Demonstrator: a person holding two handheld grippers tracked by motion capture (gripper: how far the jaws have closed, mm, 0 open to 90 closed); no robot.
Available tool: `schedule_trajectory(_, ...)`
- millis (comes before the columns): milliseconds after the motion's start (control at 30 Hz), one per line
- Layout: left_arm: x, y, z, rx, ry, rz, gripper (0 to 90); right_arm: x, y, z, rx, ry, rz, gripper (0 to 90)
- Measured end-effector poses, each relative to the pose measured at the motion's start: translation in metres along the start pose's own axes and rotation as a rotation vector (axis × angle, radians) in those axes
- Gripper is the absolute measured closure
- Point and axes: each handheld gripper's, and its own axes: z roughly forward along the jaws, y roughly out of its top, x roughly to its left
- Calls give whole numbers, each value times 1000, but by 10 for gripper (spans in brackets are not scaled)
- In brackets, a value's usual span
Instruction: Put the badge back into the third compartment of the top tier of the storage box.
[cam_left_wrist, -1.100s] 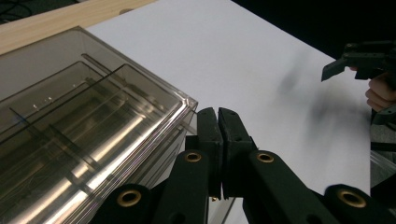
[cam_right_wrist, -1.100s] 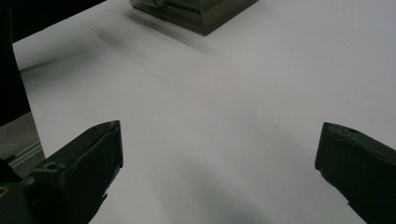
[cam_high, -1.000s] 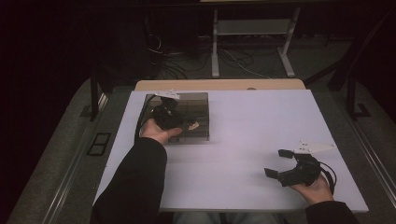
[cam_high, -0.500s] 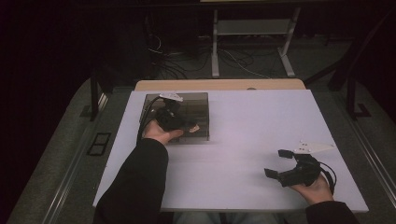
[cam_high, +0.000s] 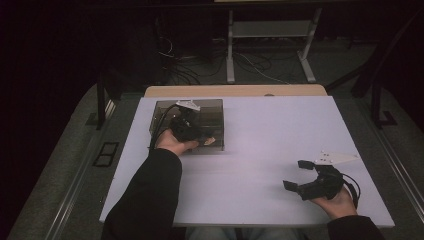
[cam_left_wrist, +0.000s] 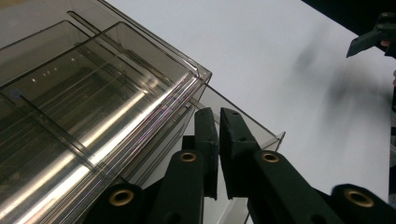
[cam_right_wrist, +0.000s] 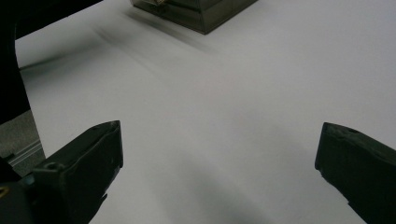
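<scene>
A smoky clear plastic drawer box (cam_high: 210, 112) stands at the back left of the white table (cam_high: 280, 130). My left gripper (cam_high: 199, 135) lies over its front. In the left gripper view the box (cam_left_wrist: 93, 93) has one drawer (cam_left_wrist: 250, 119) pulled out a little. The left gripper (cam_left_wrist: 218, 126) has its jaws almost together at that drawer's wall. They have just eased apart to a thin slit. I cannot tell if the wall is pinched. My right gripper (cam_high: 296, 174) rests at the front right, open and holding nothing. Bare table lies in front of its jaws (cam_right_wrist: 219, 140).
The box's corner (cam_right_wrist: 205, 11) shows far off in the right gripper view. The right gripper (cam_left_wrist: 373, 37) appears at the top right of the left gripper view. A wooden table edge (cam_high: 235, 91) runs behind the white top, with cables and a metal stand (cam_high: 270, 30) beyond.
The left hand has barely shifted at the box's front. The right gripper has kept still.
</scene>
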Motion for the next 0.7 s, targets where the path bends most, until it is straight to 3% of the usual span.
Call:
schedule_trajectory(233, -2, -1, -7, -18, -17, 11, 714, 0, 0, 0, -2, -2, 0, 3)
schedule_trajectory(400, -7, -1, -14, -40, -59, 27, 517, 0, 0, 0, -1, -1, -1, 2)
schedule_trajectory(500, -10, -1, -19, -49, -63, 37, 417, 0, 0, -1, -5, -3, -1, 3)
schedule_trajectory(700, -16, -3, -29, -73, -79, 34, 296, 0, 0, -1, -6, -2, 0, 2)
